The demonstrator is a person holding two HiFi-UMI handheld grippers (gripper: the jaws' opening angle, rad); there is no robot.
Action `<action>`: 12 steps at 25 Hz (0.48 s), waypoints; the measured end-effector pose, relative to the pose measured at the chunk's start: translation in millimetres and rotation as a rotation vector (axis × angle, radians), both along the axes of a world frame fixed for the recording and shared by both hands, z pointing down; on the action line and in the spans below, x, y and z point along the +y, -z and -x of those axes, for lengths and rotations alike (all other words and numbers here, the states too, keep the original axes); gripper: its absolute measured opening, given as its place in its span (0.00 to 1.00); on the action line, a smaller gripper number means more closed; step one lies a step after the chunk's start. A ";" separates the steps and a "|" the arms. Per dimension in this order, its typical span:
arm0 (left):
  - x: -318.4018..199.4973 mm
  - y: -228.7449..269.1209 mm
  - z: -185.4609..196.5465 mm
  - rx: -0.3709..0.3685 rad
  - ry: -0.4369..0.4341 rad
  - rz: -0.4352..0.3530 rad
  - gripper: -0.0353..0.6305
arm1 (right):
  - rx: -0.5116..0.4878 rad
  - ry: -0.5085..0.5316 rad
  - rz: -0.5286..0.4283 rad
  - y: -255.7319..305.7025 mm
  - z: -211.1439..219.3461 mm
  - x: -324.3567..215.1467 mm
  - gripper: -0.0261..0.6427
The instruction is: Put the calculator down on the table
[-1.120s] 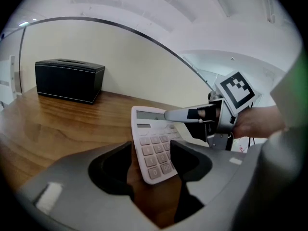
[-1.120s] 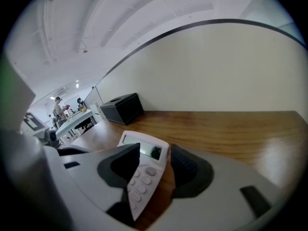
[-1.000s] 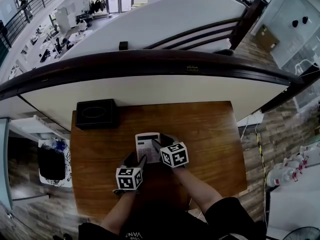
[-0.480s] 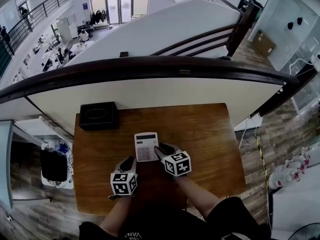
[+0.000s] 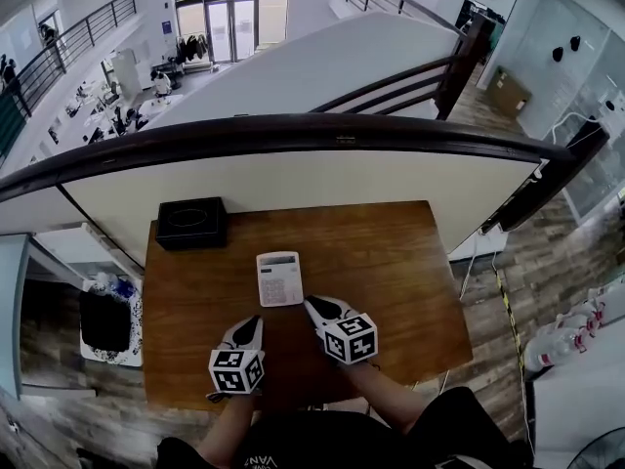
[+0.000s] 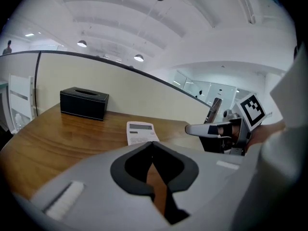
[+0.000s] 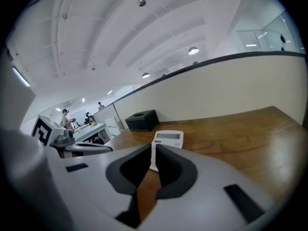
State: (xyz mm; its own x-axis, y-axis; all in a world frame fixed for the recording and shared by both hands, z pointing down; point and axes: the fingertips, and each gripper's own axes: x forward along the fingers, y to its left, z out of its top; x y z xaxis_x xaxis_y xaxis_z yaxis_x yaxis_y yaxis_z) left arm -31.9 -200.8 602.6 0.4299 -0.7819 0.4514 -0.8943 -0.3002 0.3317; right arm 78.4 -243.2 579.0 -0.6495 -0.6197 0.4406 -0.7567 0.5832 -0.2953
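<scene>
**Calculator is already down; both claws are free of it**

Nearest to the person, the left claw [image 6: 152, 146] has its jaws fully together, with nothing caught between them. It hangs above the near part of the table [image 5: 391, 262] and touches nothing. Just beside it, the right claw [image 7: 153, 148] has just been closing. Its jaws are almost together, with only a thin slit left, and no object is inside this slit. The white thing seen through it is the calculator lying farther away, not something held.

A little beyond the two claws, the calculator [image 5: 279, 278] lies flat on the table with the keys and display upward. It is in the middle part of the wood, apart from both claws and well away from every edge. It looks stable, and I see no tilt.

Farther back, near the far left corner, stands a black box [image 5: 191, 223], well apart from the calculator.

In my judgement the task is finished: the calculator rests on the table and is released. As far as the pictures show, nothing is left to do except taking the claws away.
</scene>
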 end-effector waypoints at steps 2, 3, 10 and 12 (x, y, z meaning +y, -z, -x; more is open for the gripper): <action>14.3 1.5 -4.0 0.010 -0.004 0.001 0.07 | -0.004 0.000 -0.001 2.0 -5.1 14.6 0.09; 21.7 1.8 -5.6 0.015 -0.004 0.004 0.07 | -0.004 0.001 -0.001 2.6 -7.7 21.5 0.09; 72.0 2.0 -17.3 0.026 -0.004 0.017 0.07 | 0.004 0.006 -0.003 6.0 -28.5 65.6 0.09; 83.4 3.8 -22.2 0.028 -0.009 0.015 0.07 | 0.001 0.005 -0.004 8.4 -34.1 75.9 0.09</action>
